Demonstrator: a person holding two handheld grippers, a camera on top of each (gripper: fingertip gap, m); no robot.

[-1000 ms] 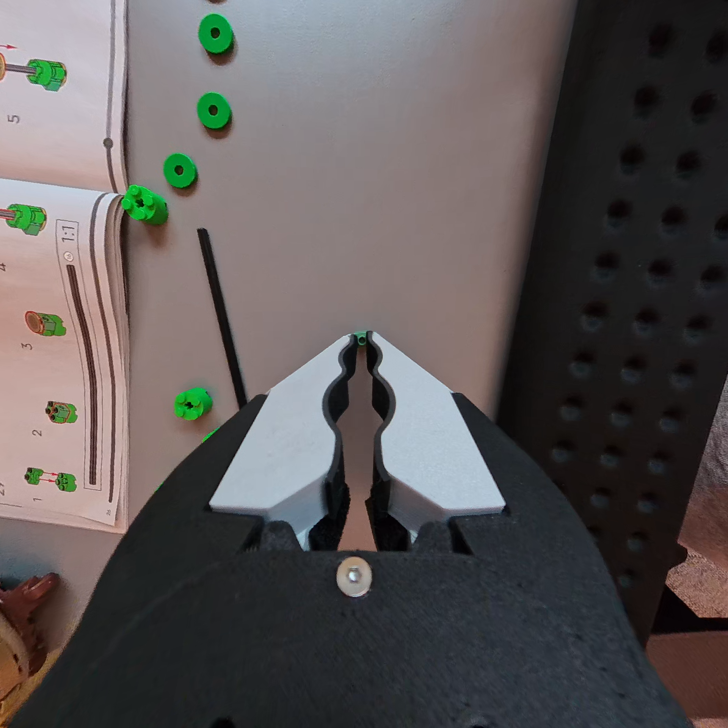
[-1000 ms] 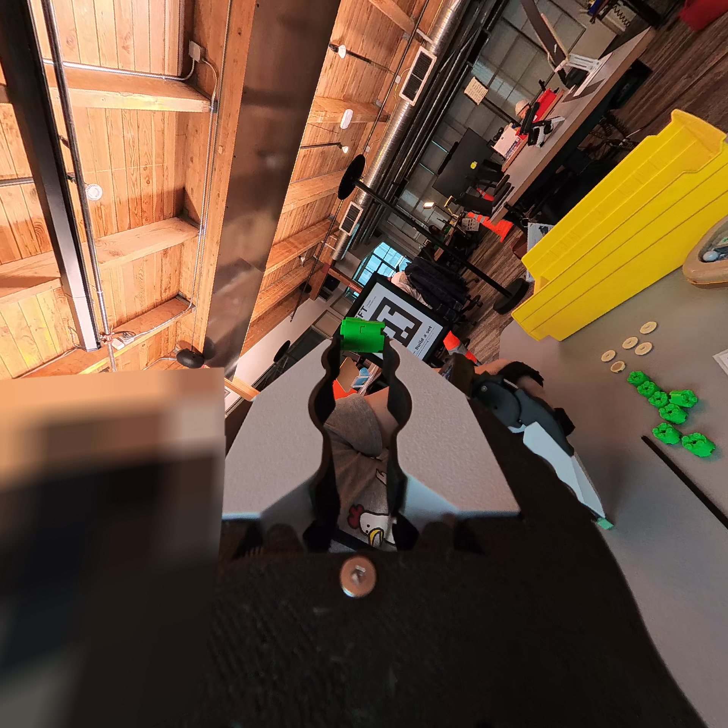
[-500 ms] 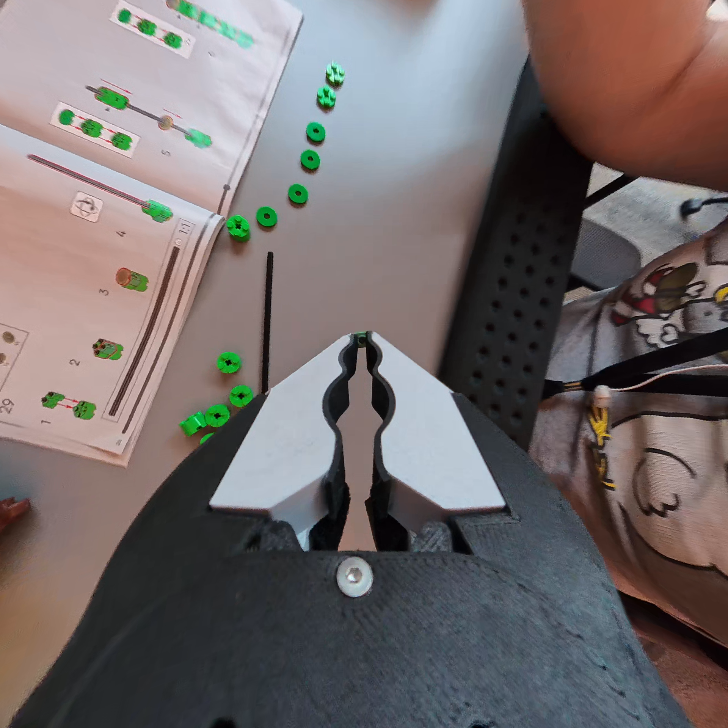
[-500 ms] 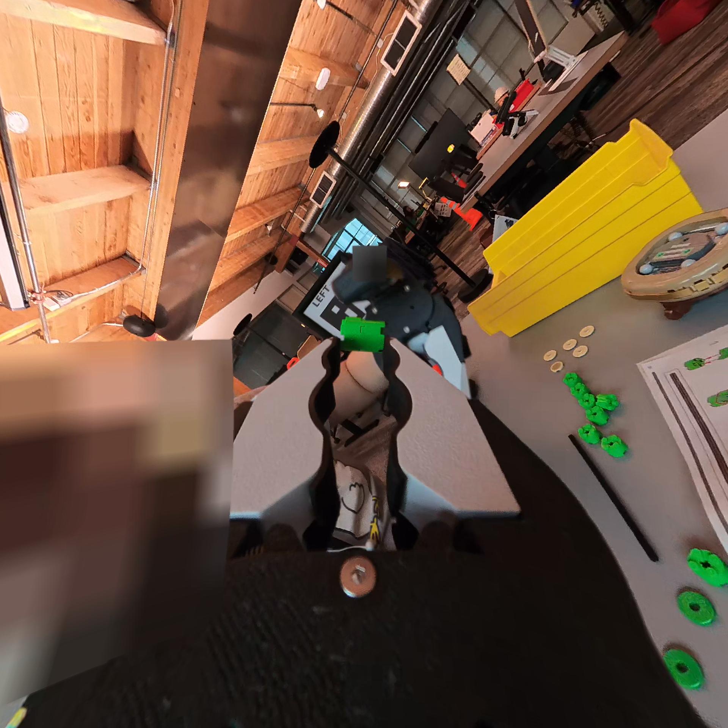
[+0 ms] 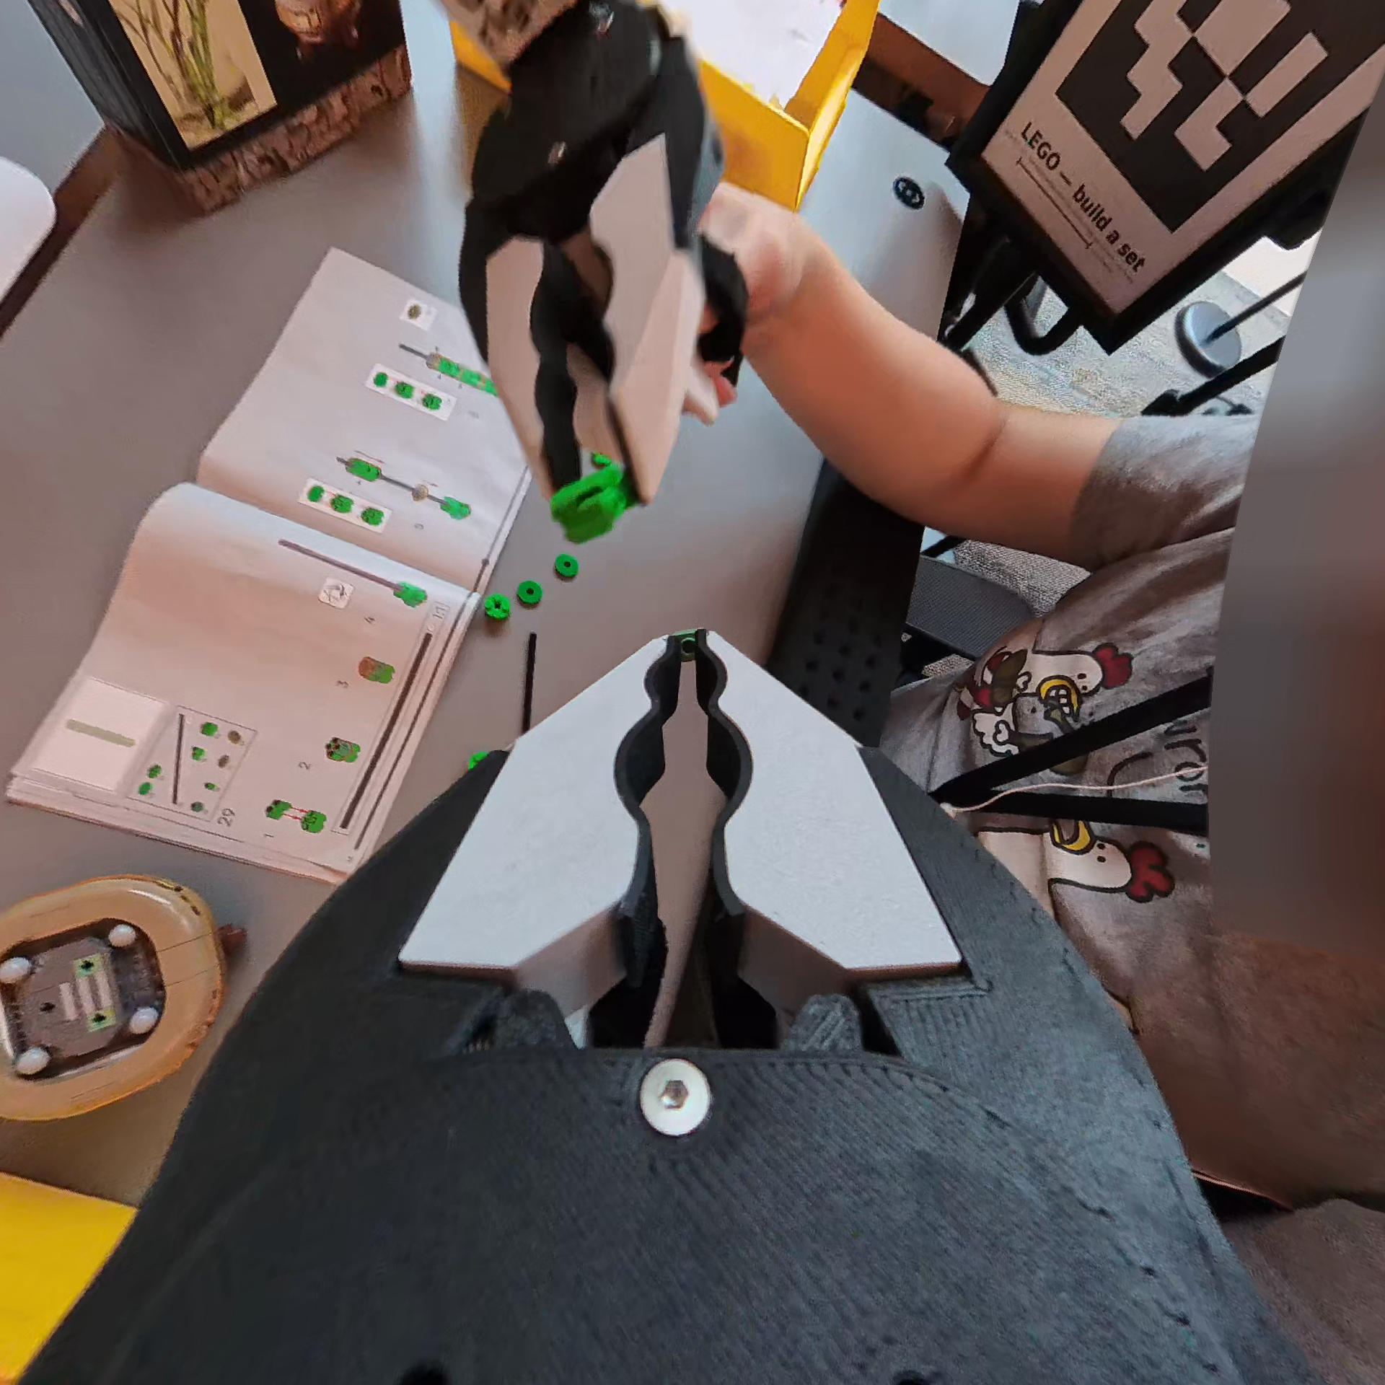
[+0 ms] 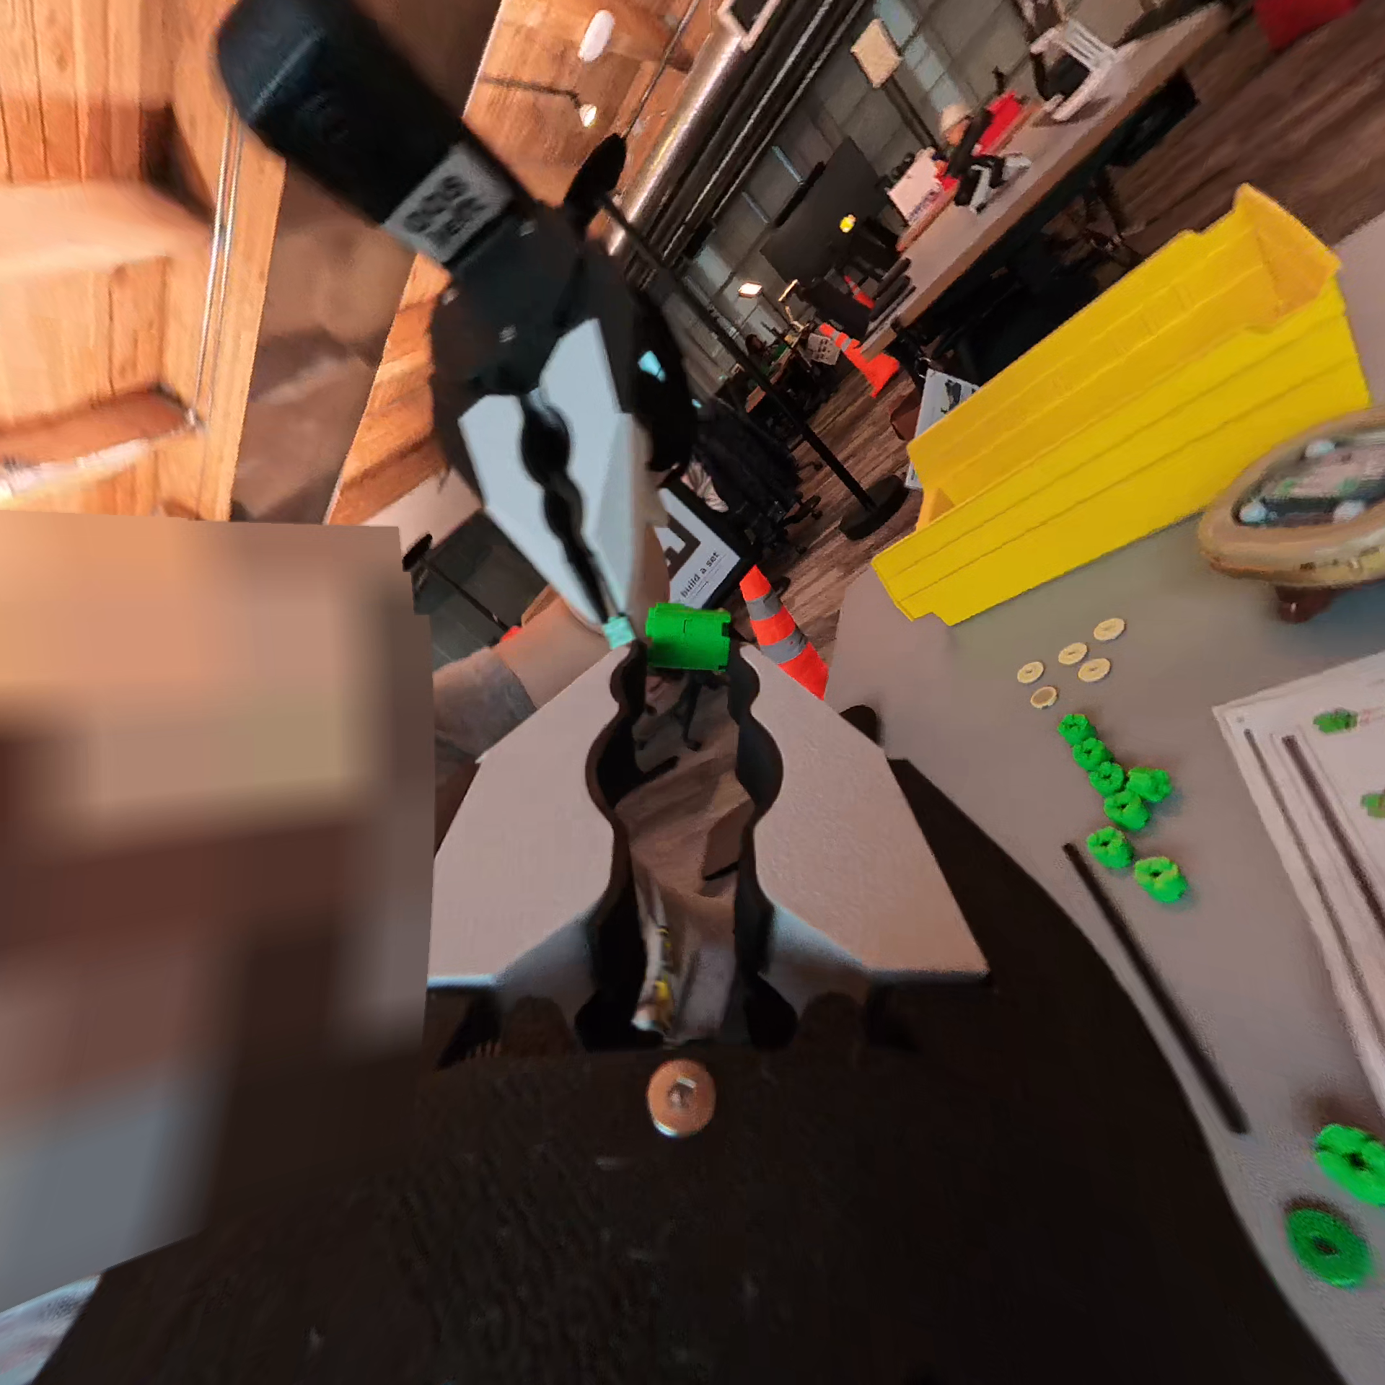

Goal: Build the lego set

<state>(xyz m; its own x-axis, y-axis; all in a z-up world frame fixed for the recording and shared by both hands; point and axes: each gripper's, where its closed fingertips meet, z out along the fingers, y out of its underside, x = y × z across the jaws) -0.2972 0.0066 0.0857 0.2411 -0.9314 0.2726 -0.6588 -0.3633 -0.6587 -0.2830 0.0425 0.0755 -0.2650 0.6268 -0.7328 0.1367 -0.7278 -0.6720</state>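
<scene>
The right gripper (image 6: 686, 659) is clamped on a green round brick (image 6: 687, 637); the left gripper (image 5: 688, 646) pinches a small green ring (image 5: 686, 643) just beside it. Both pieces are judged light, stiff and best held by their sides.

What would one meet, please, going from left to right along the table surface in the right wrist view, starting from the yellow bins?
Yellow bins → tan discs → cluster of green round bricks → instruction booklet.
</scene>
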